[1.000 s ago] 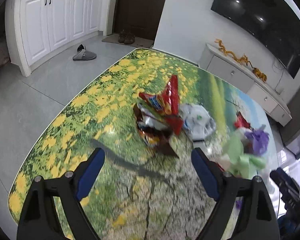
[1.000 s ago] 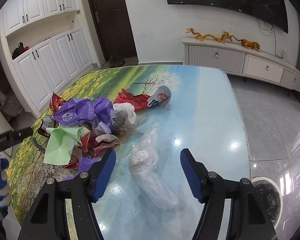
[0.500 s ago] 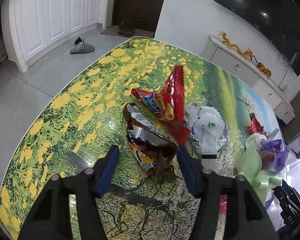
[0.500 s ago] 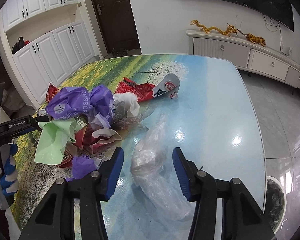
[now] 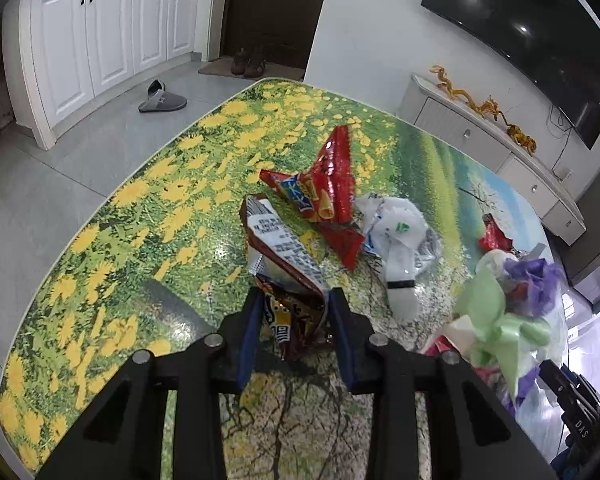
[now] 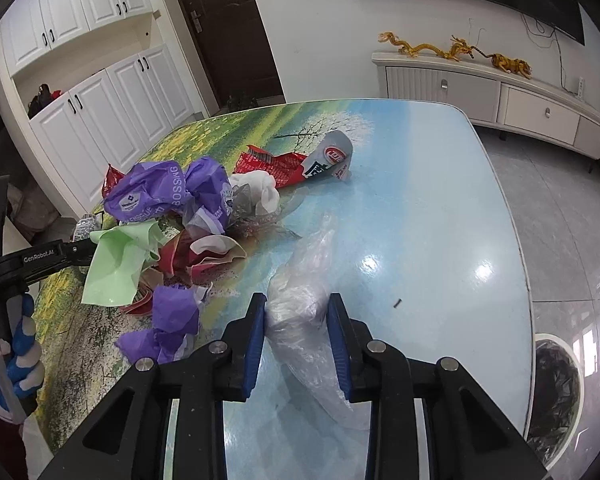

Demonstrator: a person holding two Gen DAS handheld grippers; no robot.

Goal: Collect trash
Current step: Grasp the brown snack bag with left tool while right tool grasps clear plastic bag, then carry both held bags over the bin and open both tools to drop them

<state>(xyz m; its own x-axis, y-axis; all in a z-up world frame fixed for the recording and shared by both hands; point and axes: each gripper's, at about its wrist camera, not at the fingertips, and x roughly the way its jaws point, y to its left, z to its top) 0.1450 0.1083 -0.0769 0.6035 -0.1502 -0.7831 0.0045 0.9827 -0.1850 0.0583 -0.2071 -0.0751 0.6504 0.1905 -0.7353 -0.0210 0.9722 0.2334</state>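
A brown snack wrapper (image 5: 278,248) lies on the flower-print table (image 5: 120,240). My left gripper (image 5: 294,300) is closing, and its blue pads press the wrapper's near end from both sides. Just behind lie a red snack bag (image 5: 324,188) and a white plastic bag (image 5: 400,232). In the right wrist view, a crumpled clear plastic bag (image 6: 308,264) rests on the blue part of the table (image 6: 420,200). My right gripper (image 6: 296,304) is closing with its pads squeezing the bag's middle.
A heap of purple bags (image 6: 156,196), a green bag (image 6: 120,264) and red wrappers (image 6: 284,164) sits between the two grippers. A lined trash bin (image 6: 556,392) stands on the floor off the table's right edge. A slipper (image 5: 162,100) lies on the floor.
Both grippers went from wide open to closed in on their items: the left onto the brown wrapper, the right onto the clear bag. The left also moved forward toward the wrapper.
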